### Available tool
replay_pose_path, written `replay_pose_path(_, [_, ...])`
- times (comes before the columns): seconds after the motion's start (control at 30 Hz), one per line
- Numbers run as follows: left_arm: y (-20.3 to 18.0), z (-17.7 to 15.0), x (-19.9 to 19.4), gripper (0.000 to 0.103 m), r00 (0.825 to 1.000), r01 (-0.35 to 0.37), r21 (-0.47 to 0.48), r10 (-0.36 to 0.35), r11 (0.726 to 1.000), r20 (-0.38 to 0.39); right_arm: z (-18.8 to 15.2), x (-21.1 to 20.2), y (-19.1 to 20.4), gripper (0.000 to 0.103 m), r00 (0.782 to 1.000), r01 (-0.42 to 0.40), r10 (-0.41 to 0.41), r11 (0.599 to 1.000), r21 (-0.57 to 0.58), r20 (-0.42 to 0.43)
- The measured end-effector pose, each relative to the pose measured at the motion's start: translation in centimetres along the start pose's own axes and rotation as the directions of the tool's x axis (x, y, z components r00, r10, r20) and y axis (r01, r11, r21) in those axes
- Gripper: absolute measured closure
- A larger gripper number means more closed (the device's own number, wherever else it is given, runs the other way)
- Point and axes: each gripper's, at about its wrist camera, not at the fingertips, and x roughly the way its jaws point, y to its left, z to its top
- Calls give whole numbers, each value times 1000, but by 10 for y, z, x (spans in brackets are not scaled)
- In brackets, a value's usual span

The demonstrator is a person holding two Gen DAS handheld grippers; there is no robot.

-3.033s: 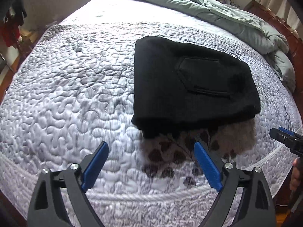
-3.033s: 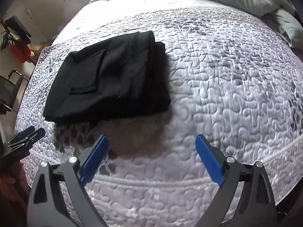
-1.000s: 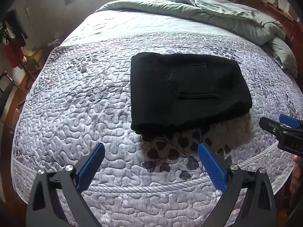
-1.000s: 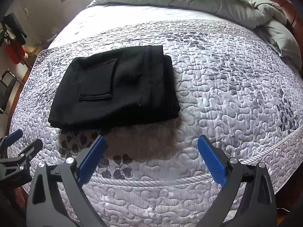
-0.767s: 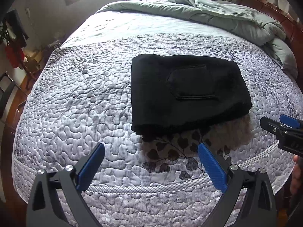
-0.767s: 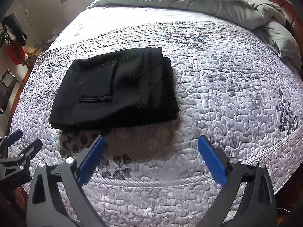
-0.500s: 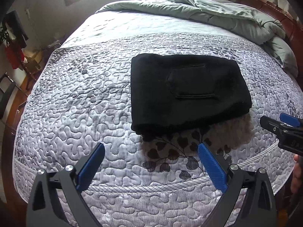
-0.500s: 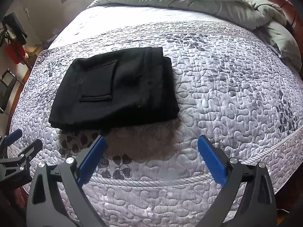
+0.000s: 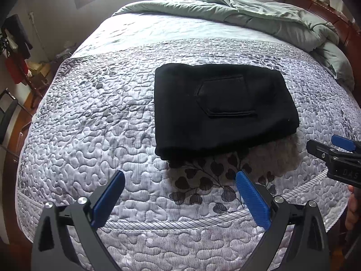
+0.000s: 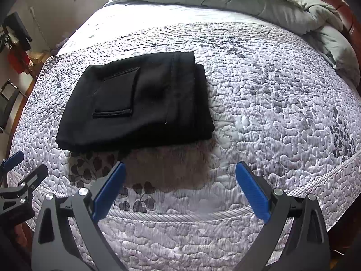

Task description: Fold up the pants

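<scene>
Black pants (image 10: 137,103) folded into a flat rectangle, back pocket (image 10: 115,94) facing up, resting on the grey quilted bed (image 10: 282,113). Right claw (image 10: 180,189) hovering above the bed's near edge, blue fingers (image 10: 252,194) spread wide, holding nothing, well short of the pants. Left claw (image 10: 18,180) visible at the lower left edge. Rumpled green comforter (image 10: 259,2) piled at the far end.

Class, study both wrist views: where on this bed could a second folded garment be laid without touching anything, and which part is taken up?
Bare quilt lies left of the folded black pants, out to the bed's left edge. A wider bare patch lies right of the pants. A narrower strip runs between the pants and the near edge. The head end is crowded by the bunched green comforter.
</scene>
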Motion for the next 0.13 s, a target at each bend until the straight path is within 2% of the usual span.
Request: replay_pose_path(0.13, [-1,0,-6,4,1000,5,-3,-4,1000,9,-2,-2,-3,6,1000,-3,3,1000,10,0])
